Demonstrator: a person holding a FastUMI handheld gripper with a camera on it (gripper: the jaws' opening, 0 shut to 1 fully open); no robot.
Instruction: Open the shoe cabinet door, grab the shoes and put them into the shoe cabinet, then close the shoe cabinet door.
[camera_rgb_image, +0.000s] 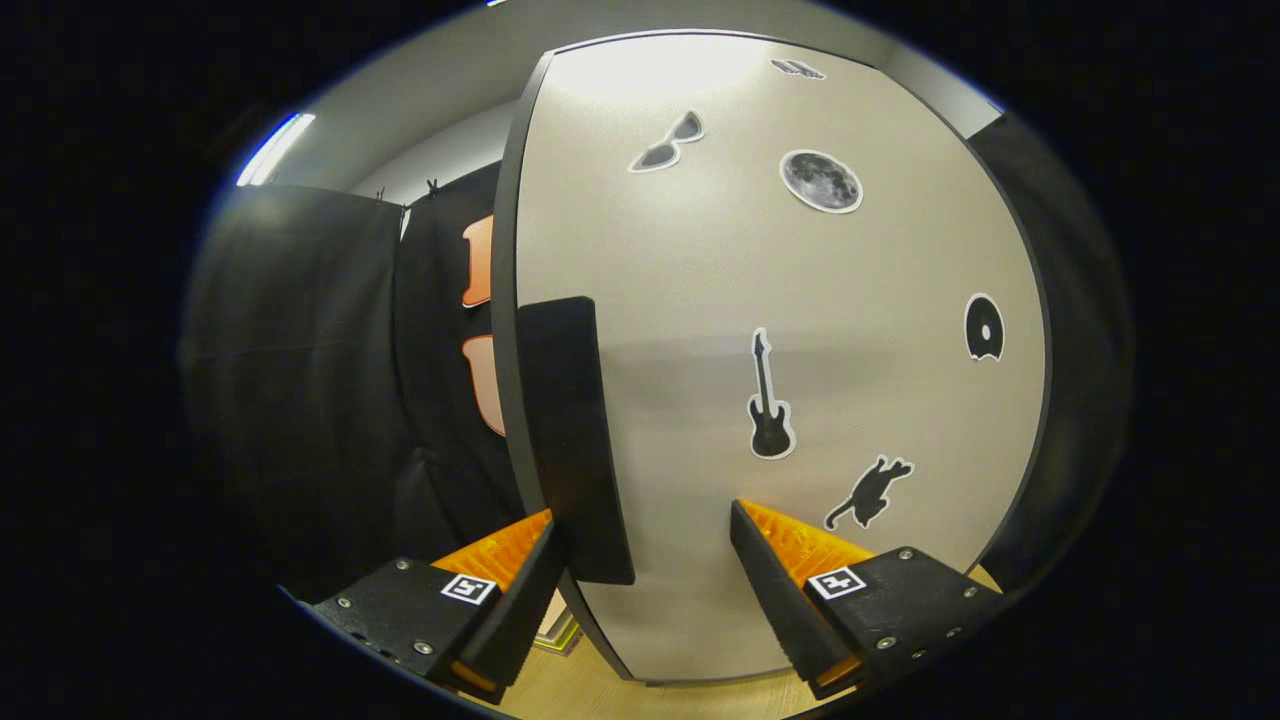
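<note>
Two fingers of your gripper (640, 560) stand open astride the shoe cabinet door (800, 300)'s free edge; the rigid, slick panel pulls best by the black handle (570, 430) at twelve o'clock.

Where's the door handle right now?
In the claw view, the black handle sits on the door's left edge, between the open claw's fingers, nearer the left one.

No words, brands or numbers can be read. The door (780, 300) carries only picture stickers. Each finger (800, 590) of the gripper (645, 590), held apart astride the door's edge, bears a square coded marker (836, 582).
</note>
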